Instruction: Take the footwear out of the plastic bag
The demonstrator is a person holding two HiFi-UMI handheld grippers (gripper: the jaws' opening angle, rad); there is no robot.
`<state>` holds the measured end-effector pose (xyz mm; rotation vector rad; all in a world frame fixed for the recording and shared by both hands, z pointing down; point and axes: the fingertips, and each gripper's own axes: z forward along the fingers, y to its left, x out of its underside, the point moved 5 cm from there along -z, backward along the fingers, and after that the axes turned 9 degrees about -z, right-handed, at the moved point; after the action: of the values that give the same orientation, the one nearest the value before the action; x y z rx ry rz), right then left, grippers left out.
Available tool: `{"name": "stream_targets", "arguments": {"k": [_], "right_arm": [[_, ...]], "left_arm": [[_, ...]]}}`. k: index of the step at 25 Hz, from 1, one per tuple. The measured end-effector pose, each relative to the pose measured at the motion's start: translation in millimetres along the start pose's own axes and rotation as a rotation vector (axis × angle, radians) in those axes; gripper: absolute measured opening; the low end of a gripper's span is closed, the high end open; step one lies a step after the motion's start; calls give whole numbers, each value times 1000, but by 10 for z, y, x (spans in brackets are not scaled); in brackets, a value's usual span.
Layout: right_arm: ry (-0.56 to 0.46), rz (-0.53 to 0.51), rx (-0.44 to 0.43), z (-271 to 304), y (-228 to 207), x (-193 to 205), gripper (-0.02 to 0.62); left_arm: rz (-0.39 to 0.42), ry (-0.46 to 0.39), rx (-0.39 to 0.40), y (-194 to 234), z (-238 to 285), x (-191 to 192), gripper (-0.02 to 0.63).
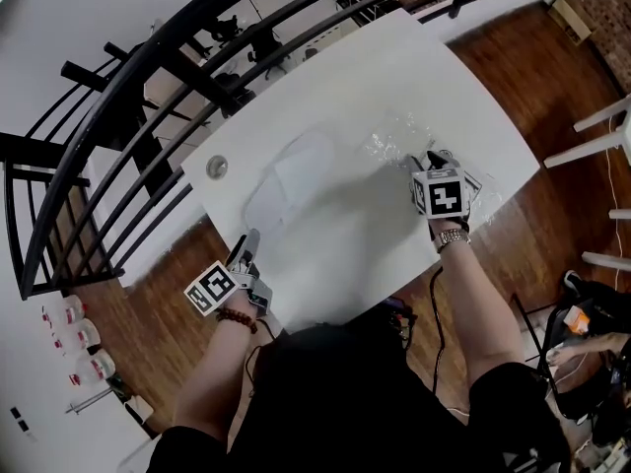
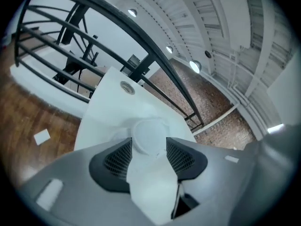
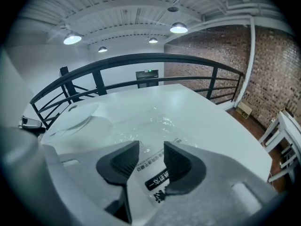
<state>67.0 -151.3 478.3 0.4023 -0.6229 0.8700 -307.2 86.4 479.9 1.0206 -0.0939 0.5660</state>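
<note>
A white table (image 1: 394,67) with rounded corners stands on a wooden floor (image 1: 513,67), close against a curved black railing (image 1: 128,77). A round metal cap (image 1: 216,167) sits in the tabletop near its far left corner. Beyond the rail the right gripper view shows a brick wall (image 3: 211,55) and ceiling lamps (image 3: 178,28).

The person reaches forward with both arms. The left wrist wears a bead bracelet (image 1: 237,318) and the right wrist a watch (image 1: 454,236). The left gripper (image 1: 246,239) is at the table's near left edge, pointing across the top. The right gripper (image 1: 424,161) is well apart from it, over the right side of the table.

The slipper (image 1: 296,180) is white and flat, hard to pick out against the tabletop. It lies bare in the middle of the table, to the left of the plastic bag (image 1: 394,146). In the left gripper view the left gripper (image 2: 149,147) has its jaws spread wide, and the rounded end of the slipper (image 2: 149,133) shows in the gap. Whether a pad touches it is hard to say.

The plastic bag (image 3: 155,121) is clear and crinkled, and lies flat. The right gripper (image 3: 151,157) has its jaws parted, gripping nothing. The bag's black printed label (image 3: 157,180) lies under the gap.
</note>
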Motion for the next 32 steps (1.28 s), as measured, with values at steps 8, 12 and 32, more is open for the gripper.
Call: {"name": "stream_targets", "arguments": {"k": [8, 12, 32], "right_arm": [[-71, -93, 31, -239, -22, -83, 173], [-107, -120, 30, -435, 168, -134, 173], [-262, -204, 8, -2306, 1497, 275, -8]], "left_arm": [[292, -22, -89, -172, -140, 40, 249], [398, -4, -31, -379, -155, 74, 230], [905, 113, 433, -1933, -752, 1148, 19]]}}
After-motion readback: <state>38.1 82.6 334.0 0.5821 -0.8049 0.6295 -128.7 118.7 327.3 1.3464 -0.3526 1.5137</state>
